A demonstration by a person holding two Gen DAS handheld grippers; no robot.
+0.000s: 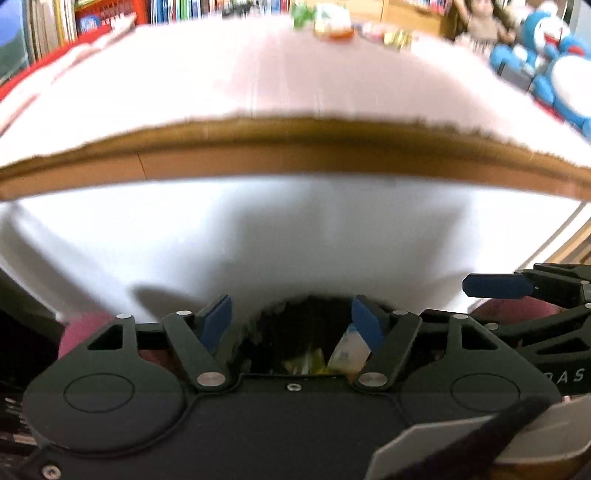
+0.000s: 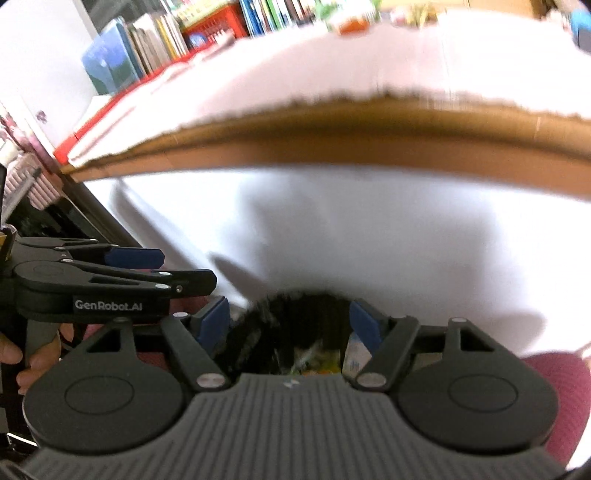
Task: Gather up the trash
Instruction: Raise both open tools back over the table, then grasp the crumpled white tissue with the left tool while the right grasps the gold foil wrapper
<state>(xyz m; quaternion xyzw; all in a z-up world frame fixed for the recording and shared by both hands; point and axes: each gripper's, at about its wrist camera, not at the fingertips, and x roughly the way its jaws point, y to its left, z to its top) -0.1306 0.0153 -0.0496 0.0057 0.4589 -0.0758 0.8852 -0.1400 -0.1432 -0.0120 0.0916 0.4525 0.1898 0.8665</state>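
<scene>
two black claws with blue pads hung over a dark bin opening [image 1: 306, 332] ringed by white bag plastic, below the brown edge of the pale surface [image 1: 295, 155]. the left claw [image 1: 291, 325] was released, gripping nothing. the right claw [image 2: 290, 323] was likewise spread and empty. trash wrappers [image 1: 314, 360], yellow and pale blue, lay inside the bin beneath both. more blurred colourful trash [image 1: 332, 22] sat at the surface's far edge. only the left wrist view showed blue plush toys [image 1: 554, 55] at right. only the right wrist view showed a hand [image 2: 33, 354] gripping the left claw's handle.
</scene>
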